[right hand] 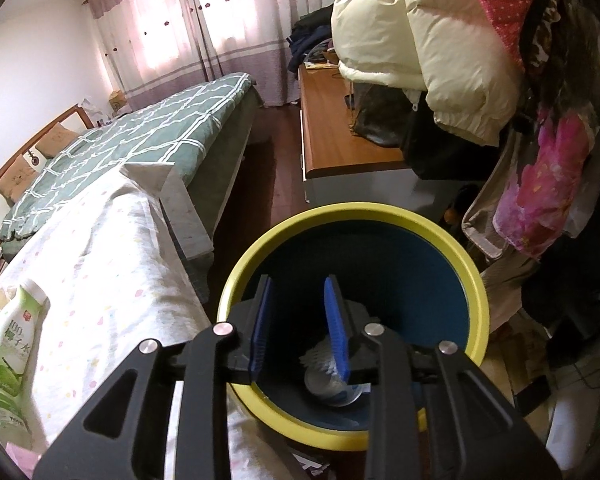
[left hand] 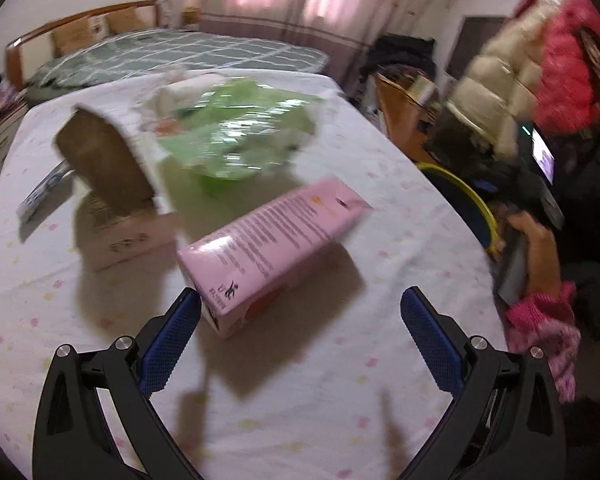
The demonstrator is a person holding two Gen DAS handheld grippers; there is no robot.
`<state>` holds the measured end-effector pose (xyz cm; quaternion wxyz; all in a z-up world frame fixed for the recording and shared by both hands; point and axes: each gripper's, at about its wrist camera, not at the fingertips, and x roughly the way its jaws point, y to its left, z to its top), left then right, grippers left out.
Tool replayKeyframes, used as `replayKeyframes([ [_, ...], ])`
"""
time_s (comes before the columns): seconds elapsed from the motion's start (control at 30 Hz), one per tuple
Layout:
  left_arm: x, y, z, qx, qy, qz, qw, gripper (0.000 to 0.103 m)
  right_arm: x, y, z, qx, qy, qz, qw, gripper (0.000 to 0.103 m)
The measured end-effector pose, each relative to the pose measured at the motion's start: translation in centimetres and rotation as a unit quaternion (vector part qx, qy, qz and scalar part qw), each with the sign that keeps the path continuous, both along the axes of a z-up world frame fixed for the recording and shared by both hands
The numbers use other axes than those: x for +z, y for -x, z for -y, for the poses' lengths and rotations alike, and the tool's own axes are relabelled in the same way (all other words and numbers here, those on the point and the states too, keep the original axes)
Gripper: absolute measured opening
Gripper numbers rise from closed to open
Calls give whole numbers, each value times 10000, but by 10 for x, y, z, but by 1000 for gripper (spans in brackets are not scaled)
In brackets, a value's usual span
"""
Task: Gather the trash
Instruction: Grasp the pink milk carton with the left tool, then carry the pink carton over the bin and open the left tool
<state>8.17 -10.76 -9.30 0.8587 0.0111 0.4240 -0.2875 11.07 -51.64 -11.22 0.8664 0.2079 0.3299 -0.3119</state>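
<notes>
Both grippers gape empty; white pouch (right hand: 18, 336) reads "100", pink carton's (left hand: 268, 248) print blurred.

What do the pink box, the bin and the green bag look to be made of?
Pink box: probably glossy printed cardboard, judging by its sharp folded edges and sheen.
Bin: likely smooth moulded plastic, with an even yellow rim and a dark blue inside.
Green bag: apparently thin plastic film, crumpled with shiny highlights, though blurred.

"100" on white-green pouch (right hand: 18, 338)
</notes>
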Motion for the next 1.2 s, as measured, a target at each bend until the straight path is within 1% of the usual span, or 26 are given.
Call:
replayKeyframes([
  [0.1,8,7,6,-49,-240,287,9993,98,1,2,-1,60,-41,54,10000,26],
  [0.23,14,-10,4,132,-469,512,9975,98,1,4,-1,93,-93,121,9998,27],
  [0.3,15,-22,4,95,-547,521,9971,98,1,4,-1,116,-133,135,9998,27],
  [0.47,9,-41,20,-295,-641,399,9967,98,3,6,0,161,-174,205,9995,27],
  [0.57,-1,-49,31,-493,-713,199,9960,89,6,9,1,174,-193,251,9993,27],
  [0.63,-8,-51,36,-547,-769,91,9955,77,6,10,2,172,-200,272,9993,28],
  [0.67,-12,-53,37,-575,-786,-13,9952,74,7,11,3,171,-208,281,9992,28],
  [0.73,-19,-54,40,-608,-757,-194,9951,59,7,12,5,163,-229,301,9992,28],
  [0.77,-22,-55,41,-620,-739,-285,9949,56,7,14,6,162,-239,312,9991,28],
  [0.8,-21,-54,41,-591,-765,-231,9951,52,7,14,7,163,-251,321,9990,28],
  [0.83,-22,-52,42,-598,-762,-246,9950,45,7,14,8,166,-264,332,9990,28],
  [0.93,-20,-53,44,-557,-643,-311,9959,41,7,15,8,209,-288,365,9987,28],
  [1.03,-10,-49,52,-580,-669,-129,9960,40,9,16,6,293,-273,381,9985,28],
  [1.2,11,-46,78,-829,-597,98,9947,40,19,25,3,445,-181,464,9978,28],
])
